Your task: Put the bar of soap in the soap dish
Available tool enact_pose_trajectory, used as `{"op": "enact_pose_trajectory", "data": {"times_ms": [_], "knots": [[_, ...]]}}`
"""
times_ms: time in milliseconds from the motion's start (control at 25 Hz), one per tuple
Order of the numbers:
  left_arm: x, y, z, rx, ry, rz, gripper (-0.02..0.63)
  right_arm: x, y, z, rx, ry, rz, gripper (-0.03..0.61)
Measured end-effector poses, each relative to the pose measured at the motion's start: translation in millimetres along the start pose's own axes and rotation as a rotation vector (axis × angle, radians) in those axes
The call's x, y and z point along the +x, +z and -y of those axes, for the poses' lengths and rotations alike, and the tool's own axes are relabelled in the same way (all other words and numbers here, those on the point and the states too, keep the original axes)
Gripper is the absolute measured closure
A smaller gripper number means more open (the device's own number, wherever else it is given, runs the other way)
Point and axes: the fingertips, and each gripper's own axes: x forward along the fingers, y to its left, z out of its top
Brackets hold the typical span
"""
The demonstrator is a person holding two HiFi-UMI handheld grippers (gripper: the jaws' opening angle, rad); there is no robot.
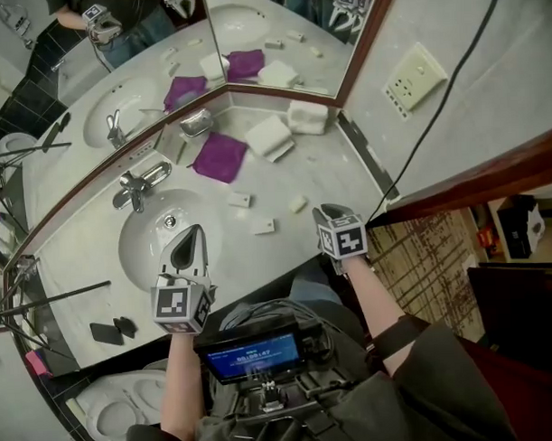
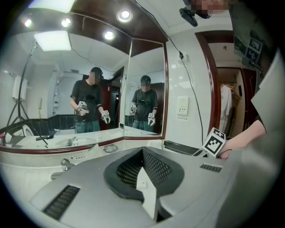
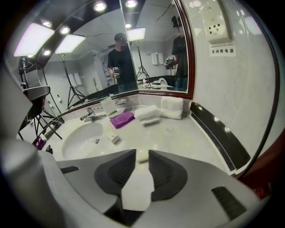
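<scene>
We find the right gripper (image 1: 323, 212) angled down, its jaws slightly parted and gripping nothing. The bar of soap (image 3: 142, 156) lies on the counter (image 3: 187, 133) at its tips, apparently lined up for pickup. The soap dish (image 1: 196, 123) stands well beyond. The left gripper (image 1: 191, 234) waits closed and empty.
</scene>
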Motion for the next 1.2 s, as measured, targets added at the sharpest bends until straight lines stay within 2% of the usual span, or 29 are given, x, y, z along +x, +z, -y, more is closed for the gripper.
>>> {"op": "enact_pose_trajectory", "data": {"times_ms": [40, 120, 200, 280, 400, 520, 680, 760, 1000, 1200], "knots": [[0.2, -0.3, -0.7, 0.001, -0.003, -0.001, 0.614, 7.2, -4.6, -5.4, 0.021, -0.008, -0.016, 0.431], [0.6, -4.2, -3.3, 0.009, -0.011, -0.012, 0.614, 21.6, -14.3, -13.1, 0.087, -0.035, -0.042, 0.368], [1.1, -10.9, -6.9, 0.023, -0.021, -0.032, 0.614, 35.3, -26.1, -13.7, 0.192, -0.089, -0.068, 0.336], [2.5, -12.8, -9.0, 0.014, -0.021, -0.045, 0.614, 47.7, -33.7, -13.7, 0.295, -0.145, -0.097, 0.258], [4.0, -20.1, -15.6, 0.015, -0.018, -0.065, 0.614, 65.3, -32.1, -14.6, 0.432, -0.214, -0.113, 0.208], [1.7, -36.5, -32.1, 0.055, -0.017, -0.066, 0.614, 82.3, -7.2, -22.7, 0.540, -0.238, -0.051, 0.206], [0.0, -37.2, -39.4, 0.064, -0.015, -0.101, 0.614, 90.1, -17.7, -11.2, 0.581, -0.393, -0.126, 0.206], [2.2, -36.1, -45.3, 0.056, -0.008, -0.093, 0.614, 95.5, -20.0, -7.4, 0.601, -0.430, -0.138, 0.206], [8.4, -30.3, -55.0, 0.057, -0.007, -0.079, 0.614, 111.8, -32.4, -6.3, 0.661, -0.465, -0.190, 0.207], [9.8, -35.2, -53.2, 0.074, -0.034, -0.115, 0.614, 121.7, -40.1, 1.9, 0.684, -0.456, -0.220, 0.216]]}}
